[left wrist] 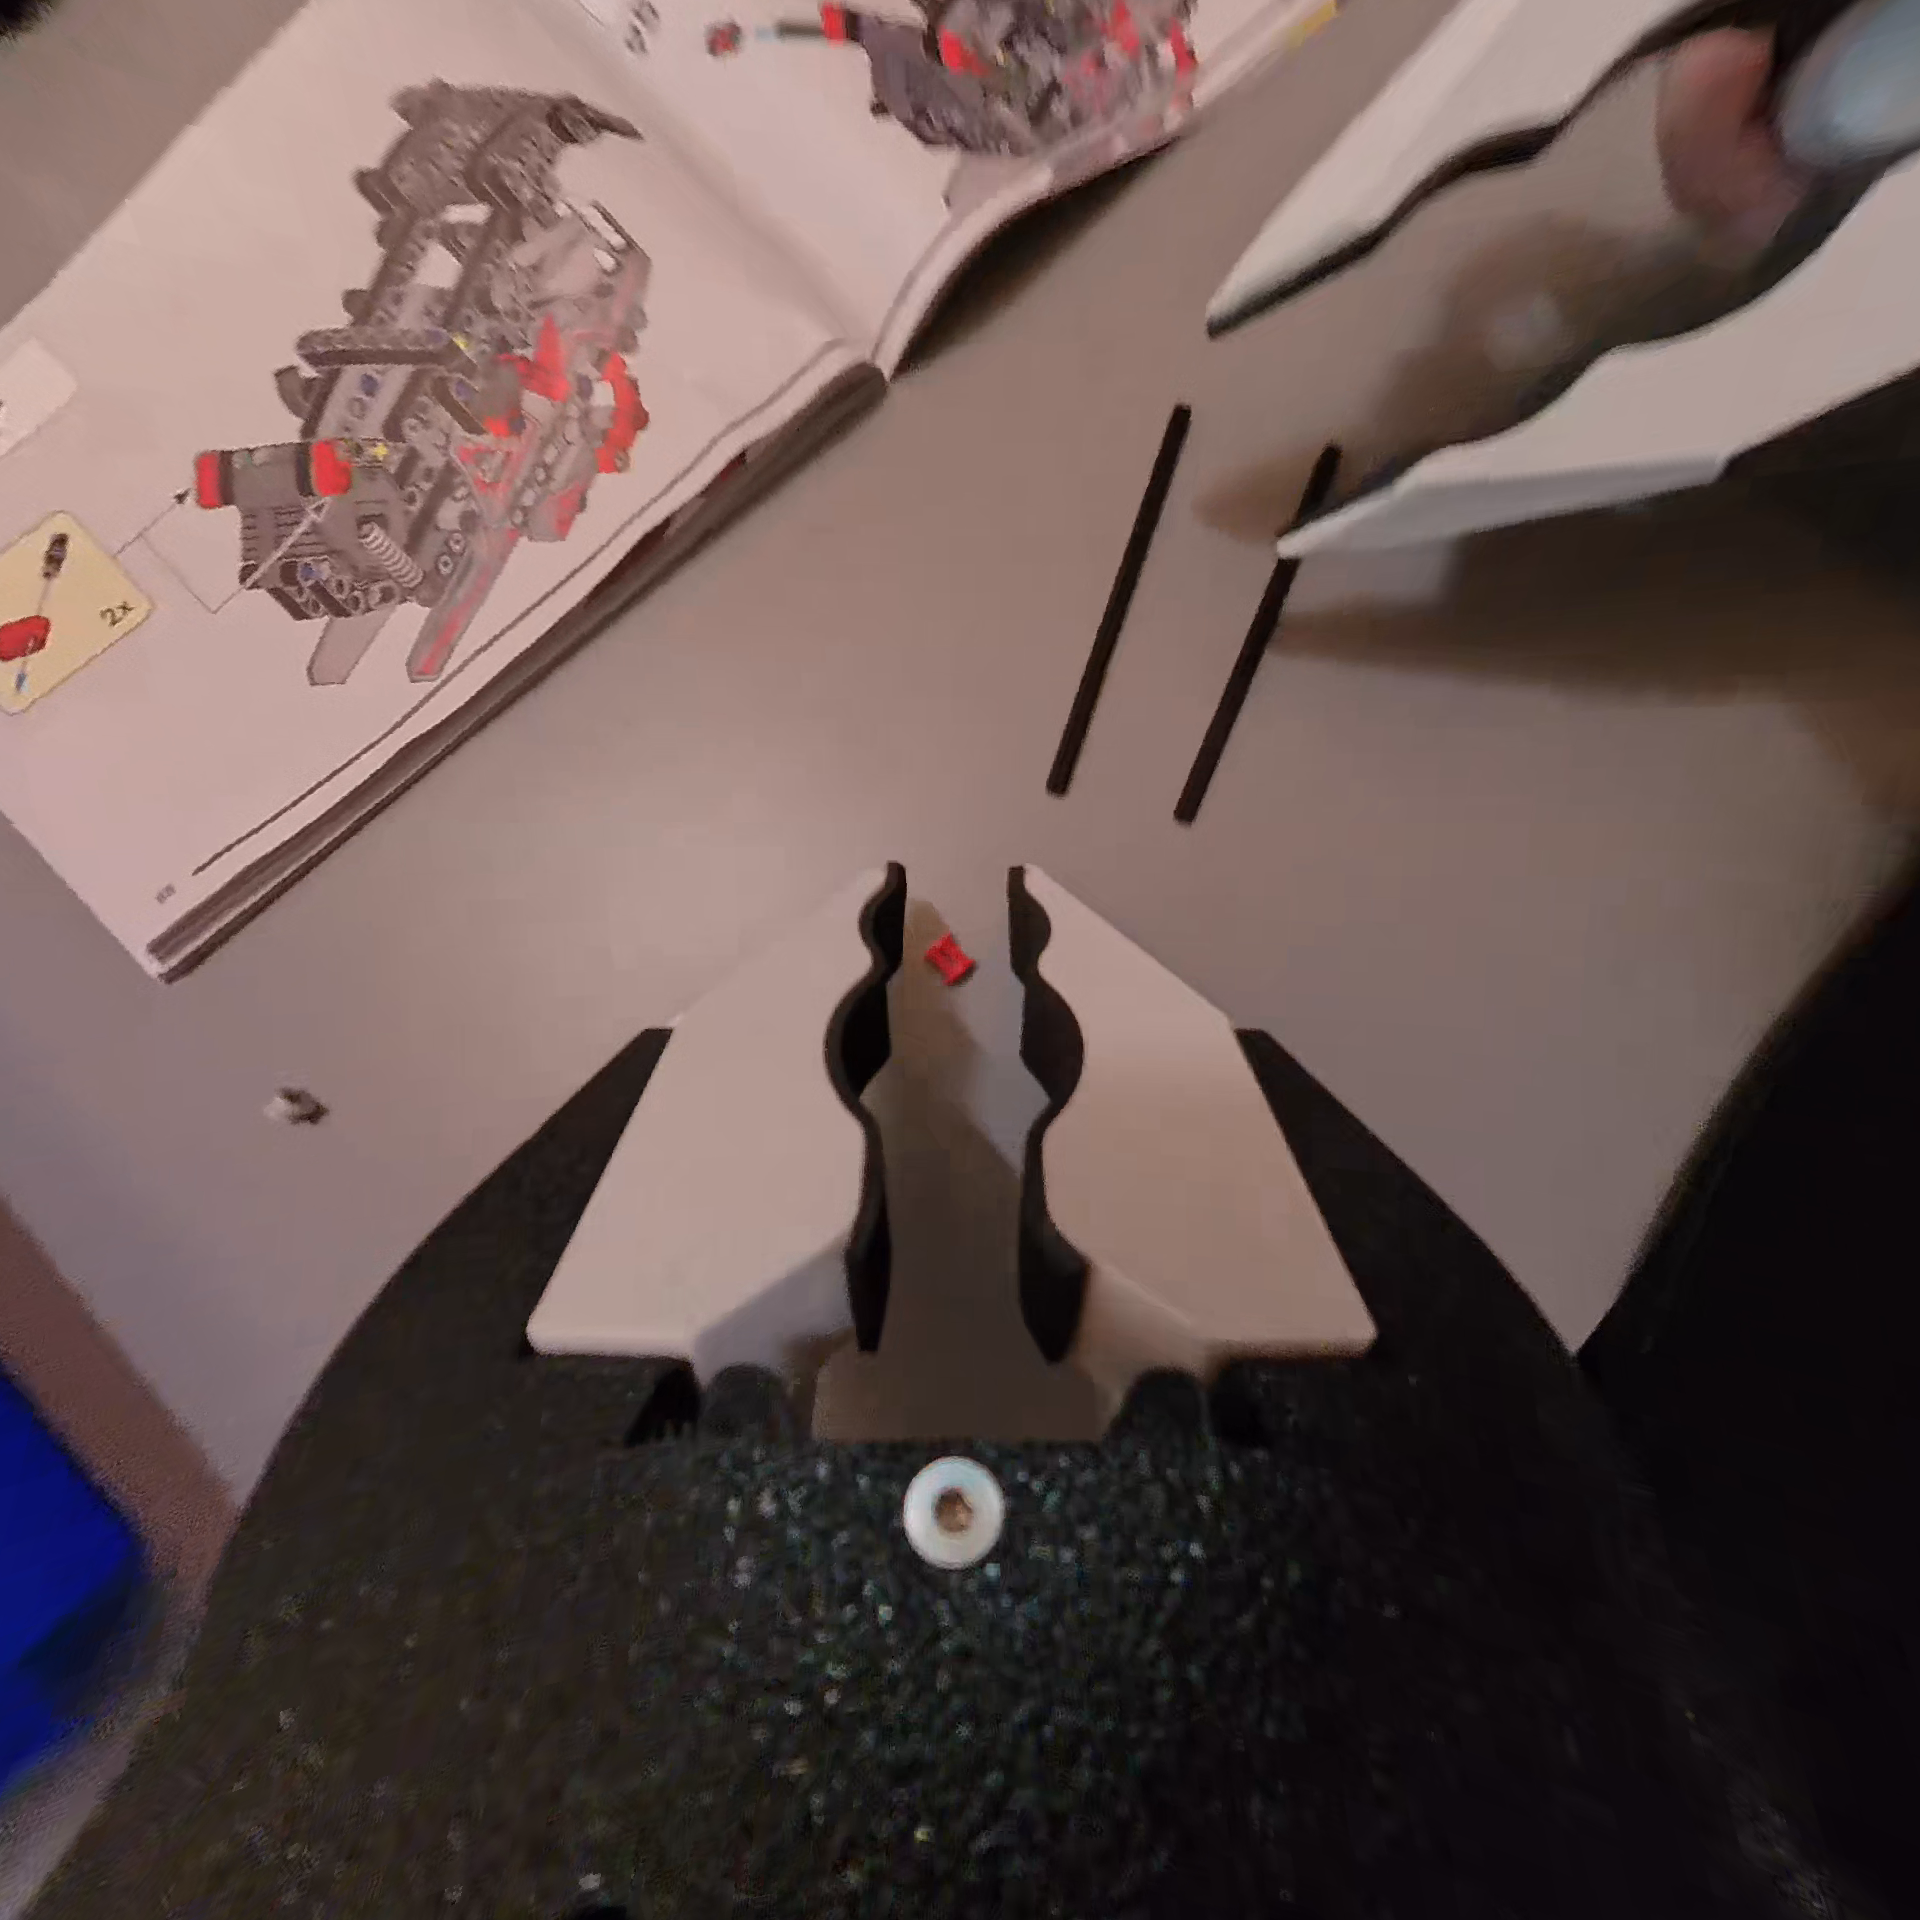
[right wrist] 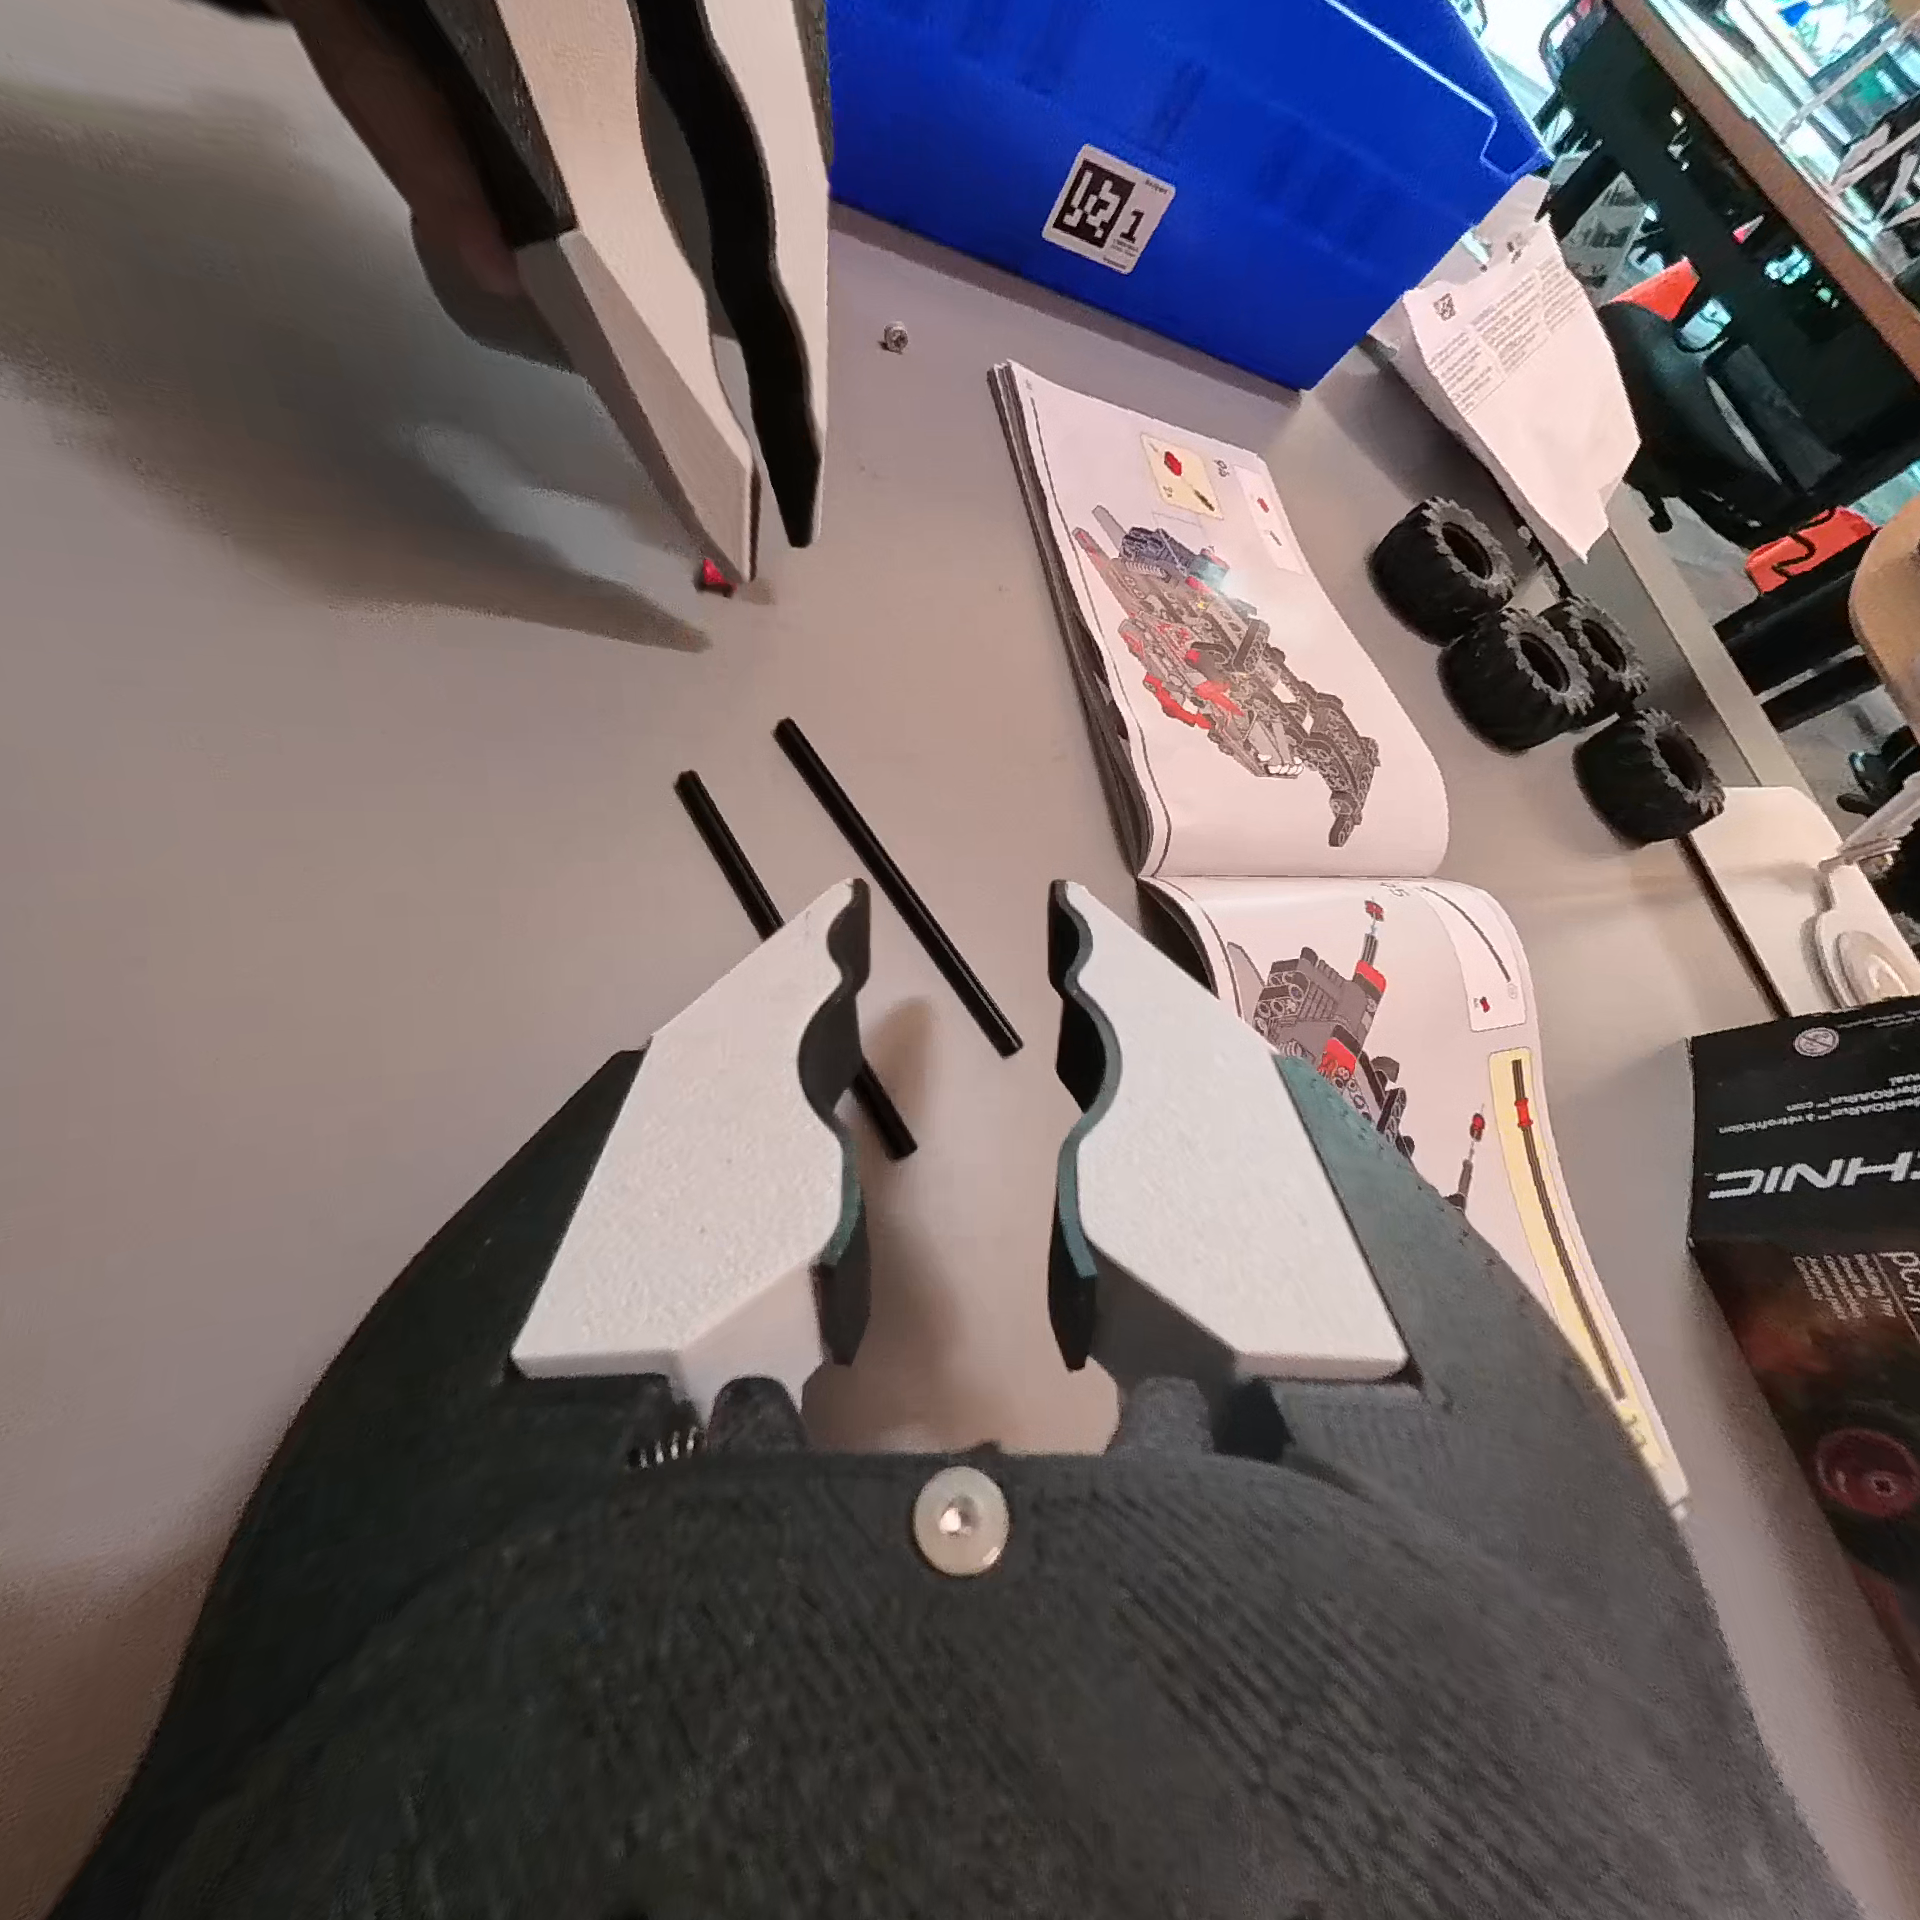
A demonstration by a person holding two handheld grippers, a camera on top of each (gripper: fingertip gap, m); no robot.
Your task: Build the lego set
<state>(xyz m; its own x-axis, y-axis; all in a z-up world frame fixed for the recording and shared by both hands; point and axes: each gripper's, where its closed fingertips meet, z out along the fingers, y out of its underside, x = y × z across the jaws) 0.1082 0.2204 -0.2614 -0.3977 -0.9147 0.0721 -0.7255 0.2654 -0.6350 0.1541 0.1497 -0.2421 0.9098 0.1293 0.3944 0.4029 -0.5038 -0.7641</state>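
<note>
A small red Lego piece (left wrist: 949, 956) lies on the grey table between the tips of my left gripper (left wrist: 956, 883), which is open with a narrow gap and empty. In the right wrist view the piece (right wrist: 714, 575) sits at the left gripper's (right wrist: 771, 556) tips. Two long black axles (left wrist: 1117, 603) (left wrist: 1242, 655) lie side by side on the table. My right gripper (right wrist: 958, 904) is open and empty, just above them. One axle (right wrist: 894, 883) runs between its fingers; the other (right wrist: 727, 852) passes under its left finger. The right gripper (left wrist: 1247, 436) looks blurred in the left wrist view.
An open instruction booklet (right wrist: 1278, 727) (left wrist: 416, 416) lies beyond the axles. A blue bin (right wrist: 1195, 156) stands at the back. Several black tyres (right wrist: 1538, 665), a paper sheet (right wrist: 1517, 374) and a black box (right wrist: 1818, 1247) are to the right. A small grey piece (left wrist: 296, 1107) lies loose. Spacing between my two grippers at the tips: around 10 cm.
</note>
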